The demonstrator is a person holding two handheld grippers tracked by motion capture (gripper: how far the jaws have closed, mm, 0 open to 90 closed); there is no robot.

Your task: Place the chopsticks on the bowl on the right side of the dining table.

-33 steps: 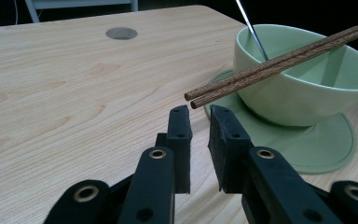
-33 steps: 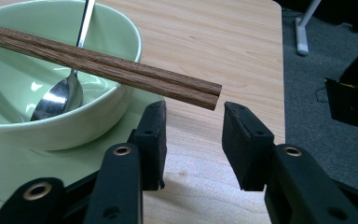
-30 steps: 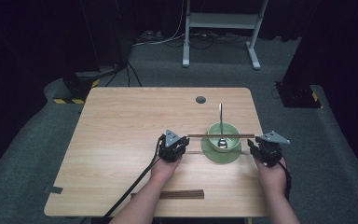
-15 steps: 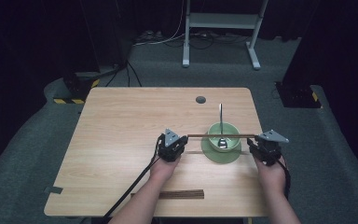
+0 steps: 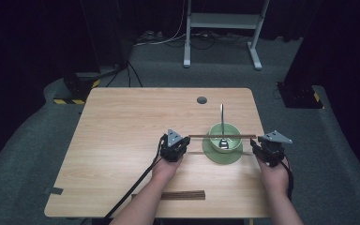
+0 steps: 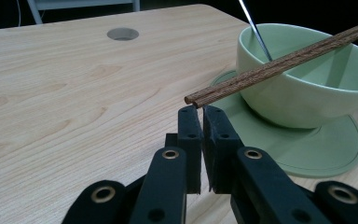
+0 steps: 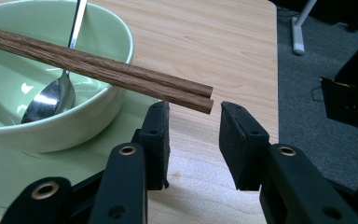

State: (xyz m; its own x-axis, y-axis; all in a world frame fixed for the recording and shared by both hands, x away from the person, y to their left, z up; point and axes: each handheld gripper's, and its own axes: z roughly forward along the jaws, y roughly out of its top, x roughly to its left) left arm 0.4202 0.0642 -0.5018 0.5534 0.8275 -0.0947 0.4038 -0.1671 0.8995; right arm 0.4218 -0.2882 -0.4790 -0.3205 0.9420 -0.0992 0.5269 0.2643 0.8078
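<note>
A pair of brown chopsticks [image 5: 222,136] lies level across the rim of a green bowl [image 5: 233,143] that stands on a green saucer [image 5: 214,155]. A metal spoon [image 5: 221,117] leans in the bowl, handle pointing away from me. My left gripper [image 5: 184,141] sits just left of the saucer; in the left gripper view its jaws [image 6: 201,112] are shut with nothing between them, just short of the chopsticks' [image 6: 270,70] near end. My right gripper [image 5: 257,143] stands open [image 7: 193,112] at the other end of the chopsticks [image 7: 102,67], which hangs just above and between its pads without touching.
A second pair of brown chopsticks [image 5: 183,195] lies near the table's front edge between my forearms. A round cable hole [image 5: 201,100] sits in the far part of the wooden table [image 5: 122,131]. Dark floor and a white stand [image 5: 220,21] lie beyond.
</note>
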